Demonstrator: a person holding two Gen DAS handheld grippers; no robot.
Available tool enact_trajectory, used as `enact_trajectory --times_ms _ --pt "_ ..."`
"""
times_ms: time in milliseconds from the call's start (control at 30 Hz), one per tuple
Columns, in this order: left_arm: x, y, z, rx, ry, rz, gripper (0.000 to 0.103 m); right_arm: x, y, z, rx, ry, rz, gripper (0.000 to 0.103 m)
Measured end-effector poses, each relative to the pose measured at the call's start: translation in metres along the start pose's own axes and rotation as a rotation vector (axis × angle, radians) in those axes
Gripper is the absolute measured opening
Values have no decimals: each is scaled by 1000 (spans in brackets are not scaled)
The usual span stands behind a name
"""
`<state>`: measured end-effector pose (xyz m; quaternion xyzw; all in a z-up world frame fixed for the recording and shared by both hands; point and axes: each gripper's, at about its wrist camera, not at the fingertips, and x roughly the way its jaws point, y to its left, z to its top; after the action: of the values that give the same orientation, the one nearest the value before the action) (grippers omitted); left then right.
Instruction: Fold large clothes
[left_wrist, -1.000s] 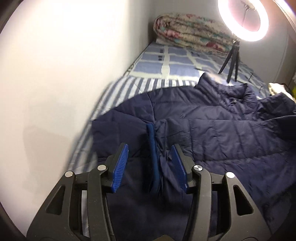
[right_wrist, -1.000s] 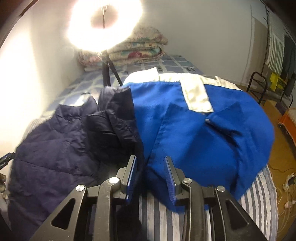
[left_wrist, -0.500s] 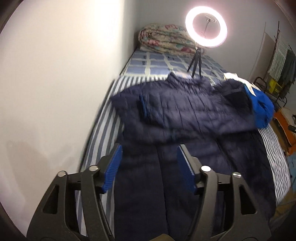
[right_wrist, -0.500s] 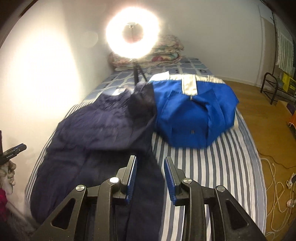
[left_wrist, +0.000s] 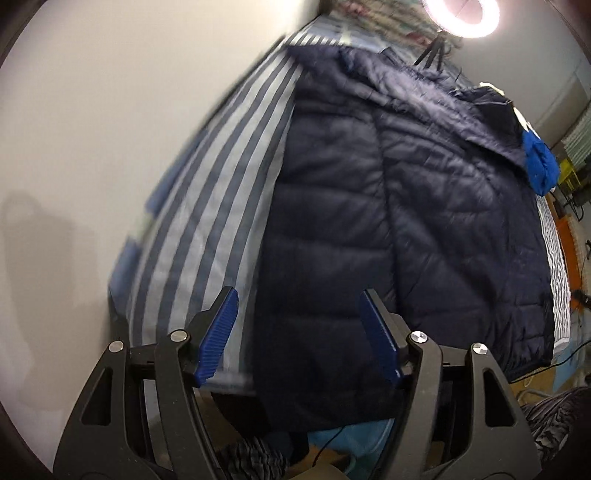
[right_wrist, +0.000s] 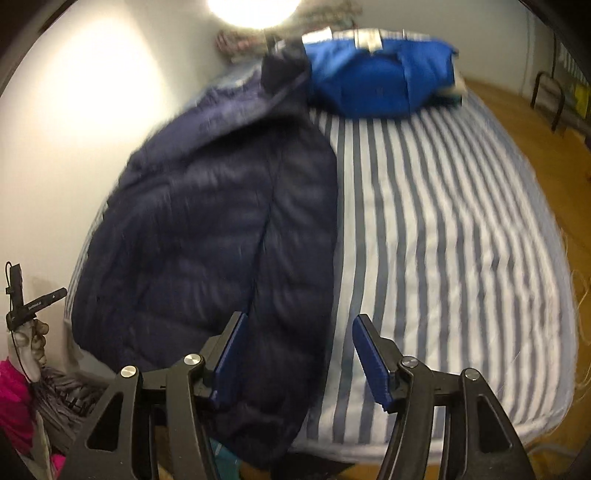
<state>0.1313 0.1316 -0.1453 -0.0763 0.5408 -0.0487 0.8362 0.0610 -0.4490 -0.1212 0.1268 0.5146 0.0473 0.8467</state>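
Left wrist view: dark navy quilted puffer jacket (left_wrist: 424, 206) spread lengthwise over blue-and-white striped mattress (left_wrist: 218, 206), filling centre and right of frame, hem draped off the near bed edge. Plain white wall at left. Glowing ring light (left_wrist: 461, 18) top right; bright blue garment (left_wrist: 539, 162) at right edge. Left gripper (left_wrist: 297, 334) pitched steeply down, ribbed blue pads just opened and apart, nothing clamped.

Right wrist view: same puffer jacket at left-centre (right_wrist: 221, 229), blurred. Blue garment with white panels (right_wrist: 376, 85) bunched at top. Wooden floor (right_wrist: 546, 140) right. Right gripper (right_wrist: 297, 356) angled down over hem corner, jaws just opened, pads clear of fabric.
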Motion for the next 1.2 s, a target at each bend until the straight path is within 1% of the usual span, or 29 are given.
enact_trajectory --times_ms 67,133,233,300,367,467,533,600,633,700,733,767,800,867,900,967,1033,1133,1200 --pt "4 3 -7 15 6 20 70 7 1 -11 -12 29 6 62" --pt "12 7 -13 17 37 24 70 16 0 -24 -12 67 17 62" --pt "21 11 -14 -7 86 -5 70 28 -3 -36 -3 114 32 62" --pt "25 12 -15 -7 101 -4 70 33 -1 -41 -16 133 41 62" --pt "30 15 -17 -28 129 -22 70 38 2 -46 -27 160 63 62" --pt "31 14 -23 -40 130 -37 70 45 8 -52 -51 192 97 62" --pt "30 8 -26 -27 134 -55 70 47 13 -54 -61 199 122 58" --pt "26 2 -33 7 130 -51 59 48 15 -54 -58 207 145 46" --pt "25 -2 -34 21 127 -48 49 49 14 -54 -51 211 159 42" --pt "23 -6 -36 39 137 -63 21 49 14 -53 -31 216 192 29" --pt "22 -8 -37 39 135 -73 16 49 14 -53 -22 215 209 24" --pt "20 -9 -37 37 129 -84 10 48 14 -52 -19 215 220 14" --pt "17 -10 -36 36 119 -86 8 46 15 -52 -15 207 232 8" --pt "7 -11 -35 30 88 -100 6 36 17 -50 -18 170 235 5" --pt "-2 -11 -33 18 62 -124 6 29 19 -49 -23 146 236 4" --pt "-14 -9 -29 3 27 -154 6 16 24 -47 -28 93 248 3" --pt "-34 -7 -26 -11 -26 -187 5 -2 29 -45 -26 28 264 2" --pt "-58 -8 -20 -9 -90 -200 5 -27 33 -49 -20 -46 284 2" --pt "-71 -9 -18 -13 -117 -214 5 -42 35 -54 -18 -83 295 2"
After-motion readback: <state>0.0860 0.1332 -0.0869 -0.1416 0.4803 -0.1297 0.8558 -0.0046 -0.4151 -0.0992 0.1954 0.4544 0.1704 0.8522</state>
